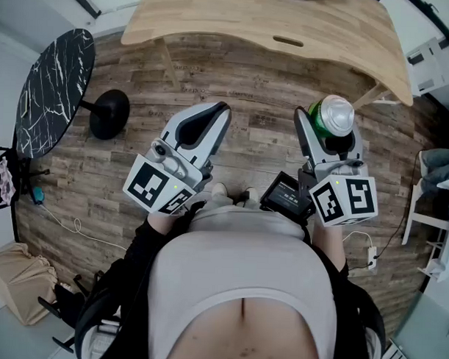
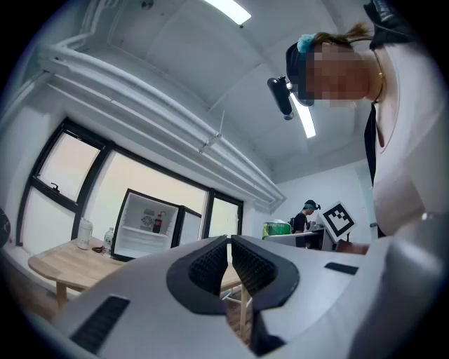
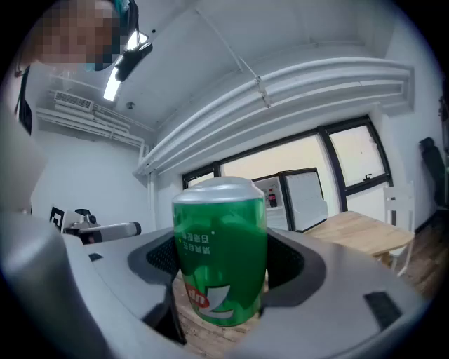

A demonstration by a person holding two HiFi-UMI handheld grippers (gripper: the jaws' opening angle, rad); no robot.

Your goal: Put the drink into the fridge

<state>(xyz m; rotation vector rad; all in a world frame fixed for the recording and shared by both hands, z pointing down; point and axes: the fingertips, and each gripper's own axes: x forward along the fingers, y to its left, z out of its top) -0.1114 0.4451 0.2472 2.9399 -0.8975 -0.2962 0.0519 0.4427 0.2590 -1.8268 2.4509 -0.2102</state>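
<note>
1. right gripper view, centre of frame: finds the green drink can (image 3: 219,252) clamped in the right gripper (image 3: 221,270), dark ribbed pads pressing on its side wall from left and right at about mid-height.
2. head view, upper right: shows the same can (image 1: 333,114) carried above the plank floor (image 1: 243,80) in that gripper (image 1: 327,134), well short of the wooden table (image 1: 289,23) along the top edge.
3. left gripper view, lower centre: shows the left gripper (image 2: 230,263) with pads closed together on nothing.
4. likely handles as a thin metal cylinder: moderately heavy if full, stiff under a modest squeeze yet dentable under a hard one, smooth and somewhat slippery, so apt to slide or twist between the pads. best gripped across the round body near the middle, not at the rims.
5. stands with its long axis upright, crosswise to the roughly level jaws. carries print that reads upside down in the right gripper view, under a plain silver dome uppermost, so probably sits base-up; cannot confirm from the hidden lower end.
6. places the fridge (image 2: 151,228) left of centre in the left gripper view and just right of the can in the right gripper view (image 3: 291,200), door swung open, apparently at the table's far end and well apart from the can. suggests keeping the can upright for the shelf.
</note>
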